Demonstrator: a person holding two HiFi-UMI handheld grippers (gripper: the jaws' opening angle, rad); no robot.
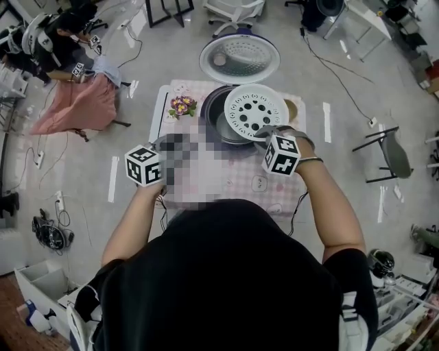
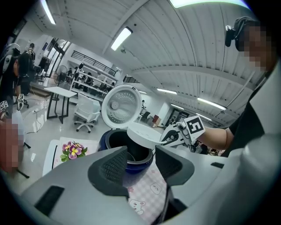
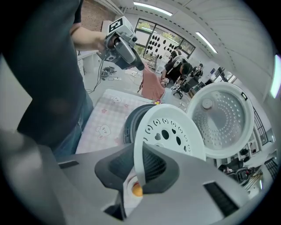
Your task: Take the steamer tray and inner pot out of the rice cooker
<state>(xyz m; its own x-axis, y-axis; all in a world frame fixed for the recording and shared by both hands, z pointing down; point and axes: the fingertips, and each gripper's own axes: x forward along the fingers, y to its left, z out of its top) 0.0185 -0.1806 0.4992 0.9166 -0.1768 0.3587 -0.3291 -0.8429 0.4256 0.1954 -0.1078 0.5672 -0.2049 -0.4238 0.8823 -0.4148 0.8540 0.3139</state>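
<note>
The white perforated steamer tray [image 1: 255,110] hangs tilted just above the open rice cooker [image 1: 211,103], and my right gripper [image 1: 265,136] is shut on its near rim. In the right gripper view the tray's rim [image 3: 169,132] stands edge-on between the pads, over the dark cooker [image 3: 131,122]. The dark inner pot [image 1: 223,125] sits inside the cooker. My left gripper [image 1: 161,145] hovers over the table's left half, open and holding nothing. In the left gripper view [image 2: 141,160] it faces the blue cooker body [image 2: 105,141], with the tray [image 2: 142,133] above it.
The cooker's lid [image 1: 239,58] stands raised behind the body. A small pot of purple and yellow flowers [image 1: 182,105] sits left of the cooker on the pink checked tablecloth [image 1: 254,184]. An office chair [image 1: 233,10] stands behind, and a black-legged stool [image 1: 387,154] is to the right.
</note>
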